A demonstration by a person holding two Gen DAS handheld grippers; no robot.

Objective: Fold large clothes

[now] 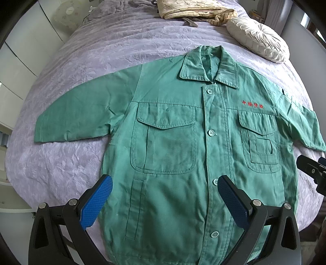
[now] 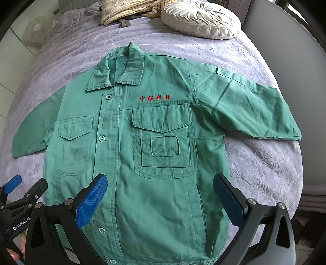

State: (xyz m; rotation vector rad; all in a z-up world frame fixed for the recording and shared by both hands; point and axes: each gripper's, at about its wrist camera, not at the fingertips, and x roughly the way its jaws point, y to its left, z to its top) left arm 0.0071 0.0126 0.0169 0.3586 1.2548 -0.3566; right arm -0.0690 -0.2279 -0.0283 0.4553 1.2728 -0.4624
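A green work jacket (image 1: 183, 142) (image 2: 142, 152) lies flat and face up on a lilac bedspread, buttoned, collar far from me, both sleeves spread out sideways. Red embroidered characters sit above one chest pocket. My left gripper (image 1: 165, 181) hovers open over the lower front of the jacket, near its left half, with nothing between its blue pads. My right gripper (image 2: 160, 180) hovers open over the lower right half, also holding nothing. The right gripper's edge (image 1: 311, 169) shows at the right of the left wrist view; the left gripper (image 2: 18, 193) shows at the lower left of the right wrist view.
The bed (image 1: 71, 91) (image 2: 254, 163) is covered in a textured lilac spread. A round white pleated cushion (image 1: 258, 38) (image 2: 201, 18) and a striped beige bundle of cloth (image 1: 191, 10) (image 2: 126, 10) lie near the far end. White cabinets (image 1: 20, 61) stand to the left.
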